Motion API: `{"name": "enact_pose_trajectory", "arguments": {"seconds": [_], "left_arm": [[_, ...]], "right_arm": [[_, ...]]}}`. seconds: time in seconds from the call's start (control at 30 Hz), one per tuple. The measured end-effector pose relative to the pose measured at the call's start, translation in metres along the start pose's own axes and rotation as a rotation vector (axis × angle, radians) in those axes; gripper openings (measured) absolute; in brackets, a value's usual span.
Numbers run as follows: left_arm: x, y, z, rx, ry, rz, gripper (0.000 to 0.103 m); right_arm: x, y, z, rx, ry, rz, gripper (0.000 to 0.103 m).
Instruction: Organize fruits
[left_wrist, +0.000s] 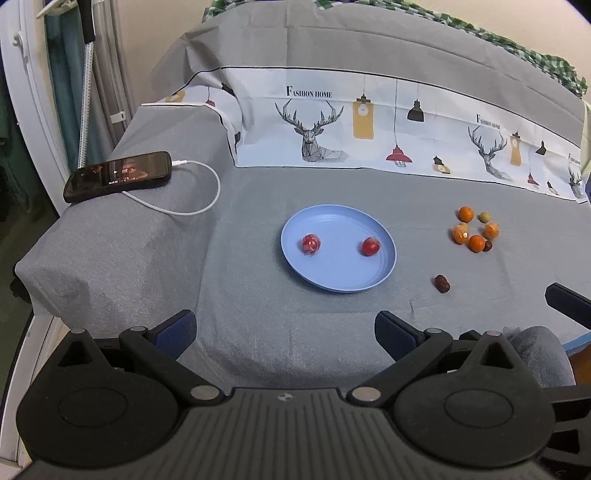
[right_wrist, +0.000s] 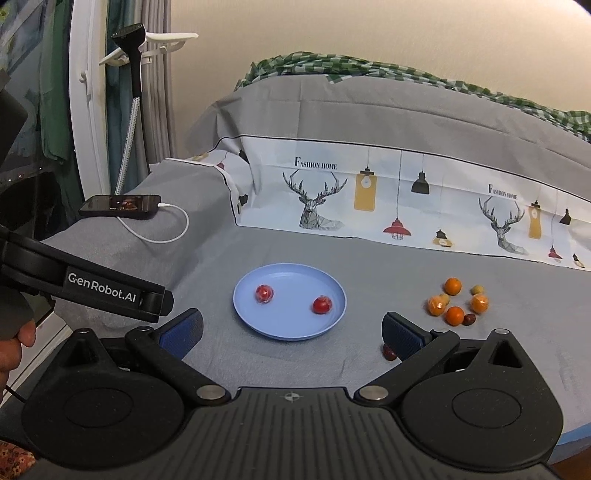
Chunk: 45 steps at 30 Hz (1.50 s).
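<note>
A: Gripper state?
B: Left gripper (left_wrist: 284, 334) and right gripper (right_wrist: 291, 334) were both spread wide, holding nothing.
A: Fruit?
B: Two red fruits (left_wrist: 311, 243) sat apart on the blue plate (left_wrist: 332, 284). Oranges (left_wrist: 476, 230) were clustered right of the plate, with one date (left_wrist: 442, 283) lying between, on the grey cloth (left_wrist: 258, 332).

Dark fruit (right_wrist: 388, 353) half hidden behind right tongs' finger (right_wrist: 402, 336); small clustered fruits (left_wrist: 475, 229) too small to identify.
</note>
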<state>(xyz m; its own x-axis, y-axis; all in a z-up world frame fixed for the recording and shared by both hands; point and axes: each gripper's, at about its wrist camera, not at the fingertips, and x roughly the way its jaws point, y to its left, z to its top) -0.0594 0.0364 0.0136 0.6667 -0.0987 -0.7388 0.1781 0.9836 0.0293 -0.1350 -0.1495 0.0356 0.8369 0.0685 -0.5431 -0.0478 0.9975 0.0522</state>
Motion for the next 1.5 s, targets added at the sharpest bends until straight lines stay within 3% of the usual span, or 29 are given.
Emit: {"name": "enact_pose_trajectory", "arguments": {"seconds": [0.43, 0.63, 0.83, 0.93, 1.03, 1.3, 1.5], "left_arm": [[-0.014, -0.006, 0.000, 0.014, -0.027, 0.008, 0.103], [-0.010, -0.008, 0.015, 0.011, -0.029, 0.021, 0.103], [0.014, -0.023, 0.035, 0.006, 0.040, 0.015, 0.103], [0.032, -0.036, 0.047, -0.006, 0.079, -0.009, 0.103], [0.052, -0.060, 0.061, 0.028, 0.100, -0.017, 0.103], [0.136, -0.152, 0.114, 0.095, 0.161, -0.116, 0.103], [0.228, -0.239, 0.141, 0.176, 0.213, -0.196, 0.103]], "right_arm": [[-0.013, 0.000, -0.002, 0.004, -0.028, -0.005, 0.102], [-0.009, -0.005, -0.002, 0.005, -0.018, -0.026, 0.102], [0.003, -0.027, -0.006, 0.074, 0.015, -0.031, 0.102], [0.021, -0.051, -0.010, 0.149, 0.064, -0.072, 0.102], [0.042, -0.080, -0.013, 0.197, 0.105, -0.176, 0.102], [0.087, -0.215, -0.020, 0.378, 0.120, -0.435, 0.102], [0.148, -0.303, -0.025, 0.369, 0.136, -0.452, 0.102]]}}
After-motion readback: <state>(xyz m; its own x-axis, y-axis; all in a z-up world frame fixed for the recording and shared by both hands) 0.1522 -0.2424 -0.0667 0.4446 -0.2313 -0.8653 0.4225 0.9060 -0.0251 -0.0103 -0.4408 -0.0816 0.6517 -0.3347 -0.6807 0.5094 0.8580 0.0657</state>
